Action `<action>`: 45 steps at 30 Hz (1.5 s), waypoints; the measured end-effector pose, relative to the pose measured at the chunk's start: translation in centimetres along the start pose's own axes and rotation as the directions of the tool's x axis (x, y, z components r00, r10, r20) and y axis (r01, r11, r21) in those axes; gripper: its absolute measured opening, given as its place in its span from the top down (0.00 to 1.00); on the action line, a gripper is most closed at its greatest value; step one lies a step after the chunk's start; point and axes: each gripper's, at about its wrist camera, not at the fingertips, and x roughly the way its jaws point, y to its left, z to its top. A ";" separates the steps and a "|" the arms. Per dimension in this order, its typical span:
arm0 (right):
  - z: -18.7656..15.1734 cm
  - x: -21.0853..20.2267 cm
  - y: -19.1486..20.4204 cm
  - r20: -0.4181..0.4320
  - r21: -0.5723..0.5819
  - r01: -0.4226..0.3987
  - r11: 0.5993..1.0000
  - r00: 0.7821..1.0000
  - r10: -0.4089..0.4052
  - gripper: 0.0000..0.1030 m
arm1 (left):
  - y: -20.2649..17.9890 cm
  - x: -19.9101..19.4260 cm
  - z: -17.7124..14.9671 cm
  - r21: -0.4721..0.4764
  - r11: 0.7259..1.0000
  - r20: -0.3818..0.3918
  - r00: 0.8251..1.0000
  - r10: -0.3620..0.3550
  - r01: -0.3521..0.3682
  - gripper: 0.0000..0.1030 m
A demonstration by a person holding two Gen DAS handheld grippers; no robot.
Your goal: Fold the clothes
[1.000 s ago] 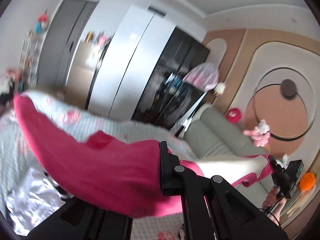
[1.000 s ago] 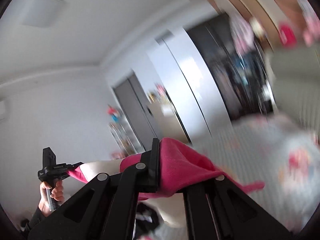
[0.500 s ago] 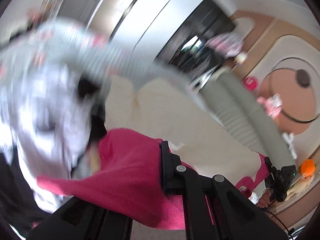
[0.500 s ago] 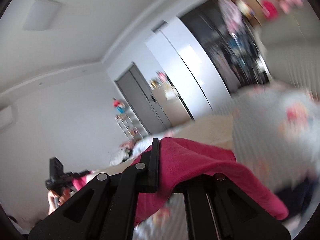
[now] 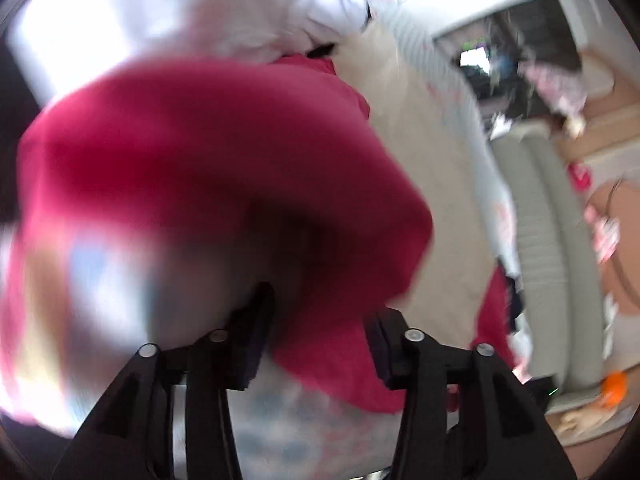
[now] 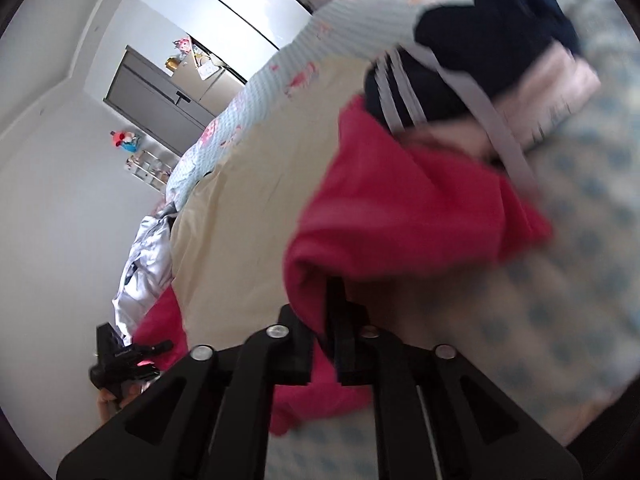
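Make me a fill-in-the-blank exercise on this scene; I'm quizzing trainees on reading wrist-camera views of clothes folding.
1. The garment between the fingers of both hand-held grippers is bright ____ knit fabric.
2. In the right wrist view, the dark navy garment lying beyond it carries three ____ stripes.
3. The wide plain sheet spread on the bed is ____ coloured.
4. In the left wrist view, the small round object at the lower right edge is ____.

Missing words: pink; white; cream; orange
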 end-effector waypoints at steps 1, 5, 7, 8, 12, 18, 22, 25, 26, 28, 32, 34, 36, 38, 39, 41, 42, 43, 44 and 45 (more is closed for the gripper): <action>-0.5 -0.1 -0.1 -0.017 0.010 -0.010 1.000 1.000 0.010 0.78 | 0.3 -0.4 -1.3 -0.038 0.999 0.024 0.999 -0.023 0.024 0.54; -2.5 1.4 0.5 -0.107 -0.039 -0.044 0.998 0.993 0.040 0.67 | -0.2 0.8 -5.7 -0.114 0.987 0.013 0.993 -0.115 0.116 0.52; -2.9 2.9 0.4 -0.144 -0.025 -0.063 0.998 0.988 0.059 0.61 | -1.1 2.3 -7.1 -0.103 0.985 -0.024 0.990 -0.139 0.136 0.52; -3.0 3.3 0.6 -0.147 -0.036 -0.064 0.997 0.987 0.058 0.61 | -1.9 3.2 -7.6 -0.070 0.989 -0.053 0.989 -0.137 0.133 0.54; -3.3 4.5 1.7 -0.150 -0.093 -0.062 0.994 0.987 0.048 0.74 | -6.1 4.1 -8.0 0.113 0.992 -0.075 0.996 -0.052 0.060 0.79; -1.2 1.0 1.3 0.018 -0.123 0.097 0.988 0.995 -0.096 0.87 | -8.7 1.9 -6.7 0.202 0.979 -0.003 1.000 0.012 -0.011 0.88; -1.6 0.9 -0.7 -0.105 -0.030 0.022 0.999 0.994 -0.026 0.72 | -5.9 5.1 -6.3 0.103 0.994 -0.124 0.992 -0.010 0.023 0.70; -3.3 1.5 -0.5 -0.182 -0.035 -0.030 0.999 0.983 0.023 0.63 | -4.9 6.6 -6.0 0.093 0.995 -0.136 0.990 -0.020 0.033 0.59; -3.9 1.9 -0.3 -0.198 -0.059 -0.011 0.998 0.980 -0.001 0.60 | -4.9 6.9 -6.0 0.091 0.995 -0.138 0.990 -0.026 0.039 0.58; -4.8 3.2 -0.9 -0.222 -0.058 0.014 0.998 0.975 -0.027 0.53 | -5.5 7.7 -5.6 0.102 0.993 -0.168 0.985 -0.038 0.056 0.59; -4.9 5.2 -1.7 -0.251 -0.032 0.040 0.999 0.967 -0.046 0.57 | -7.6 7.0 -5.3 0.156 0.984 -0.156 0.986 -0.058 0.083 0.80; -4.3 3.9 -0.5 -0.206 -0.067 0.013 0.998 0.978 -0.026 0.68 | -8.0 5.5 -5.4 0.180 0.983 -0.077 0.997 -0.010 0.023 0.80; -4.2 2.6 0.9 -0.157 -0.143 0.055 0.988 0.985 -0.077 0.68 | -7.4 5.3 -5.8 0.153 0.988 -0.105 0.994 0.030 -0.013 0.80; -4.6 2.0 1.1 -0.165 -0.213 0.190 0.958 0.960 -0.227 0.67 | -6.2 5.7 -6.4 0.100 0.995 -0.197 0.979 0.051 -0.032 0.77; -4.9 1.7 0.6 -0.185 -0.194 0.187 0.963 0.957 -0.223 0.67 | -5.8 5.5 -6.9 0.086 0.996 -0.195 0.980 0.025 -0.009 0.74; -5.3 1.0 -0.8 -0.229 -0.136 0.160 0.978 0.955 -0.188 0.66 | -5.0 5.5 -7.3 0.053 0.998 -0.192 0.981 -0.022 0.032 0.49; -5.6 0.8 -1.7 -0.263 -0.081 0.115 0.990 0.956 -0.132 0.60 | -4.7 5.7 -7.3 0.035 0.998 -0.190 0.981 -0.044 0.051 0.47; -5.8 0.9 -2.6 -0.288 -0.035 0.075 0.997 0.954 -0.082 0.54 | -4.3 6.0 -7.4 0.009 0.998 -0.185 0.980 -0.067 0.070 0.47; -5.9 1.1 -3.2 -0.299 0.005 0.047 0.999 0.953 -0.044 0.53 | -4.0 6.6 -7.4 -0.047 0.996 -0.170 0.981 -0.088 0.082 0.47; -5.8 1.4 -3.8 -0.294 0.046 0.026 0.999 0.956 -0.011 0.53 | -4.4 7.1 -7.3 -0.069 0.996 -0.159 0.985 -0.071 0.061 0.47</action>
